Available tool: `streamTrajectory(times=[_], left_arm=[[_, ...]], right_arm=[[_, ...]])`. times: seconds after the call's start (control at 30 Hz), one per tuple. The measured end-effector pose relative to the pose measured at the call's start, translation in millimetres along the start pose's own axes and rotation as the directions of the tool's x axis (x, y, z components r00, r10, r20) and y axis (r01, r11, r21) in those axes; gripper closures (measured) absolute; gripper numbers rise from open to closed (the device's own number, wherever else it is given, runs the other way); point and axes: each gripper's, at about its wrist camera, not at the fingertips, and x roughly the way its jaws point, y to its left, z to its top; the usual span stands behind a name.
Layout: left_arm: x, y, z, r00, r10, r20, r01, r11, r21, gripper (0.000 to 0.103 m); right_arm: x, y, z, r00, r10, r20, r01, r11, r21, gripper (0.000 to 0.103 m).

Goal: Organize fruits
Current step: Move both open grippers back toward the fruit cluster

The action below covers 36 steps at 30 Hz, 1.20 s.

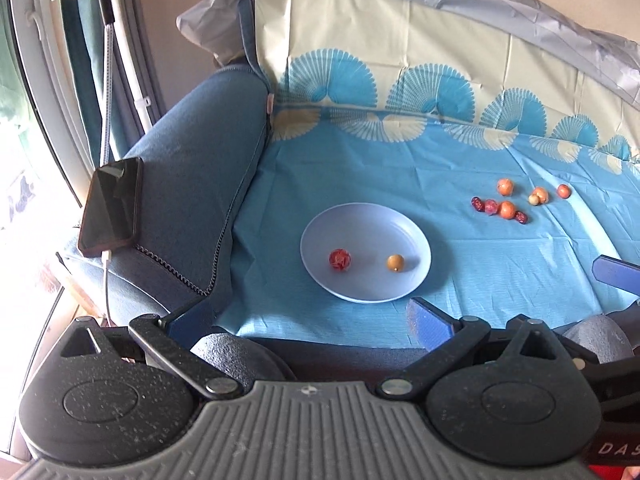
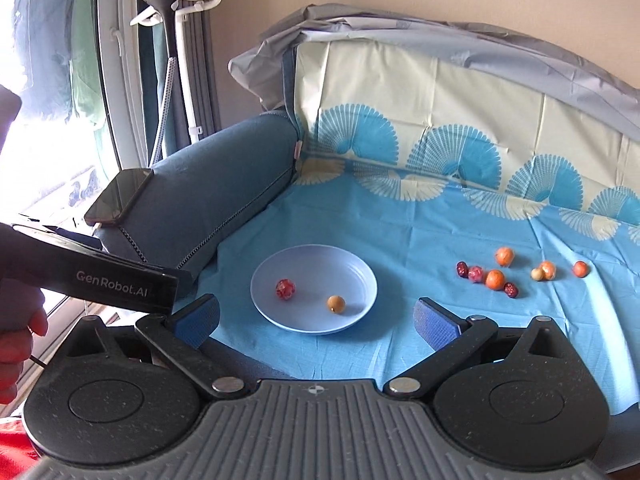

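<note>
A light blue plate (image 1: pixel 360 224) (image 2: pixel 312 258) lies on the blue cloth and holds a red fruit (image 1: pixel 339 259) (image 2: pixel 285 289) and a yellow-brown fruit (image 1: pixel 395 262) (image 2: pixel 336 303). Several small orange, red and pale fruits (image 1: pixel 507 209) (image 2: pixel 495 279) lie loose on the cloth to the plate's right. My left gripper (image 1: pixel 308 322) is open and empty, near the cloth's front edge before the plate. My right gripper (image 2: pixel 316 320) is open and empty, just in front of the plate. The right gripper's blue finger also shows in the left wrist view (image 1: pixel 616 272).
A blue sofa armrest (image 1: pixel 200 184) (image 2: pixel 216 184) rises left of the plate with a black phone (image 1: pixel 112 206) (image 2: pixel 120 196) on it. The cloth-covered backrest (image 1: pixel 440 40) stands behind. A garment steamer stand (image 2: pixel 176 40) is at the window.
</note>
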Motion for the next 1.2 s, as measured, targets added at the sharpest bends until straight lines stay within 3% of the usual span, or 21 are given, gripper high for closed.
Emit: streamTrajectory(times=[0.73, 0.97, 1.2], left_arm=[[6, -5, 4, 1.000, -0.002, -0.025, 0.003, 1.000, 0.029, 0.000], [25, -17, 15, 0.997, -0.016, -0.081, 0.018, 0.999, 0.031, 0.000], [51, -45, 45, 0.994, -0.033, -0.101, 0.038, 0.998, 0.043, 0.000]], right_arm=[[6, -6, -2, 1.000, 0.000, -0.009, 0.000, 0.999, 0.037, 0.001], [17, -26, -5, 1.000, -0.026, -0.018, 0.027, 0.995, 0.094, 0.001], [27, -70, -9, 0.994, -0.113, -0.015, 0.114, 0.981, 0.155, 0.001]])
